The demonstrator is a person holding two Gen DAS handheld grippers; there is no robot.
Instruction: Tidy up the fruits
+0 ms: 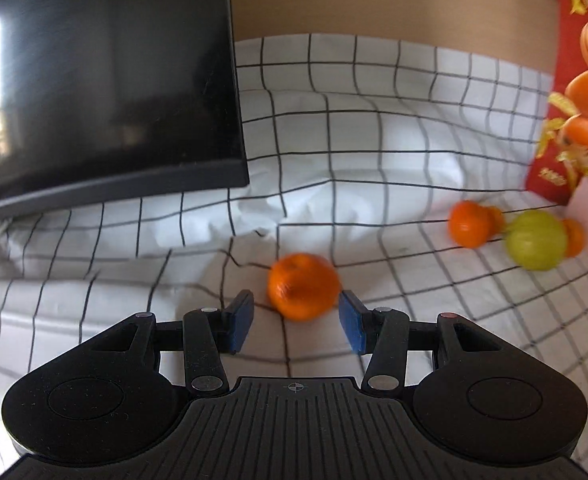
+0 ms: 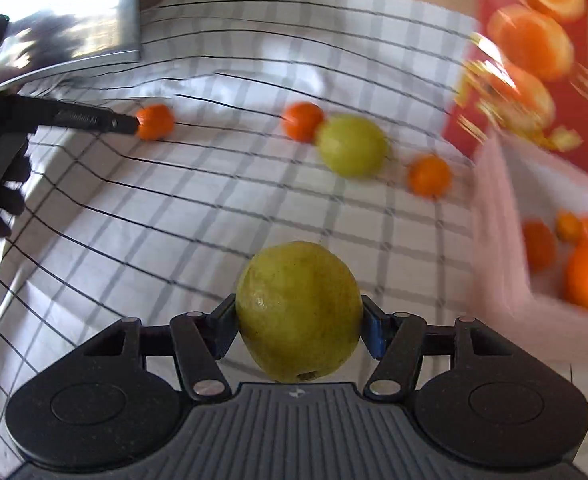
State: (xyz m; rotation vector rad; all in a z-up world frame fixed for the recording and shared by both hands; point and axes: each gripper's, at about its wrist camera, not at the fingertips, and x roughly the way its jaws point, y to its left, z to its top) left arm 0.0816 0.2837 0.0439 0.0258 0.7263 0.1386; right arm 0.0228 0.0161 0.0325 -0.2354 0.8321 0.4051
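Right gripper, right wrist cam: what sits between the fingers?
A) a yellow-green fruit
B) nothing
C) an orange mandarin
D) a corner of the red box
A: the right gripper has both pads pressed against the sides of a yellow-green fruit. The mandarins lie farther off on the checked cloth.

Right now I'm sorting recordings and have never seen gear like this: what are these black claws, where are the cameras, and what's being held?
Each picture comes from a camera mounted on a hand-held two-finger gripper, looking along its fingers; a person holds one in each hand. The left gripper is open, with a loose orange just ahead between its blue pads. The right gripper is clamped on a green fruit. On the checked cloth lie more oranges and a second green fruit. At the right stands a box with oranges inside.
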